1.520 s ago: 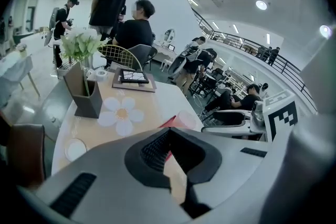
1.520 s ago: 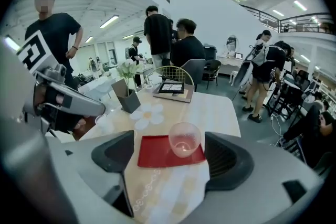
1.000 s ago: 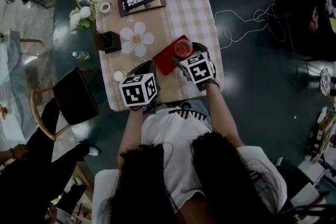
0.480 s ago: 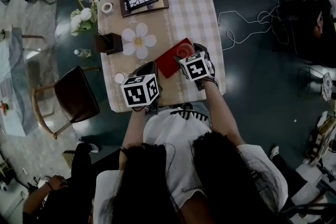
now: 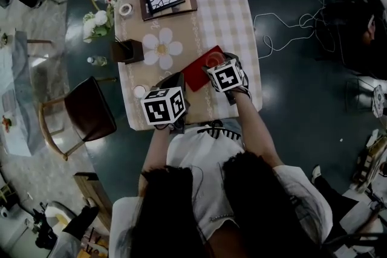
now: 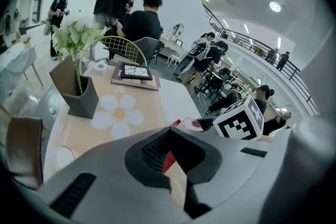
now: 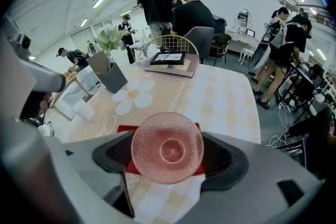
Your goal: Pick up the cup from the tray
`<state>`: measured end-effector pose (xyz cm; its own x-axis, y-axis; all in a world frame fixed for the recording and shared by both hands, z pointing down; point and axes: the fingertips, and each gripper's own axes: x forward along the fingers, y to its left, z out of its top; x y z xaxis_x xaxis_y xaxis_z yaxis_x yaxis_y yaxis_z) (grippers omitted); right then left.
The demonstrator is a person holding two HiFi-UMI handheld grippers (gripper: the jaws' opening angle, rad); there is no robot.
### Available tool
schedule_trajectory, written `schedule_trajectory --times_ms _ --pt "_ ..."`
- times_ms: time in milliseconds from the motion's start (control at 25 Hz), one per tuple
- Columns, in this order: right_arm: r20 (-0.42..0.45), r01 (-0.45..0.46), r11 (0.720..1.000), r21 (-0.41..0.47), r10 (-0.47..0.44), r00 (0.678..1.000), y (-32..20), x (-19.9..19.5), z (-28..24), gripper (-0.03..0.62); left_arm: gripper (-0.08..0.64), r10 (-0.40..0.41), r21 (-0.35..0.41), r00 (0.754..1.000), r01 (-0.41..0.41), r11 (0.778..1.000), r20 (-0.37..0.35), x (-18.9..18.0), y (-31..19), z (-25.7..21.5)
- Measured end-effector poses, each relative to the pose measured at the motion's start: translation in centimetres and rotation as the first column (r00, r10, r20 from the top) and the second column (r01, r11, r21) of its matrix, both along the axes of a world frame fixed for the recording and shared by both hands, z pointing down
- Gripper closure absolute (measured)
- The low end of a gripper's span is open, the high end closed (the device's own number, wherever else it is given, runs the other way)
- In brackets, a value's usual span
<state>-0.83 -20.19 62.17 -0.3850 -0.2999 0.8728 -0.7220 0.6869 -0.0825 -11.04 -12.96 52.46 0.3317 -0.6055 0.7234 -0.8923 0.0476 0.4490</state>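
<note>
Grip is the step in hand: the right claw (image 7: 167, 135) has its two jaws drawn in against the sides of the cup (image 7: 167, 148), a pink pebbled glass seen from above so that its round base shows through the bowl. The cup sits over the red tray (image 5: 199, 74), which shows behind and under it in the right gripper view. I cannot tell whether its foot has left the tray or rests on it.

The tray lies close to the near edge of the counter (image 5: 224, 15), right of the middle.

The left claw (image 6: 167, 132) hangs just beside the tray's left corner, over the same near edge. Its jaws are together with nothing between them, and only a sliver of tray and cloth shows through the slit.

The next move, as I judge it, calls for a straight, level lift. The glass looks smooth and could slip or tip if the hold is light.
</note>
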Motion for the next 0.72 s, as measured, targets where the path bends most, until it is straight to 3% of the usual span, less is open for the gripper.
schedule_trajectory --times_ms 400,720 --pt "-0.002 -0.005 1.0 -0.005 0.005 1.0 0.6 0.5 -0.7 0.198 0.552 0.025 0.002 1.0 -0.025 1.0 0.001 0.2 -0.1 0.2" --pt "-0.006 -0.05 0.999 0.017 0.05 0.999 1.2 3.7 -1.8 0.199 0.552 0.072 0.008 0.997 -0.072 0.997 -0.006 1.8 -0.5 0.1"
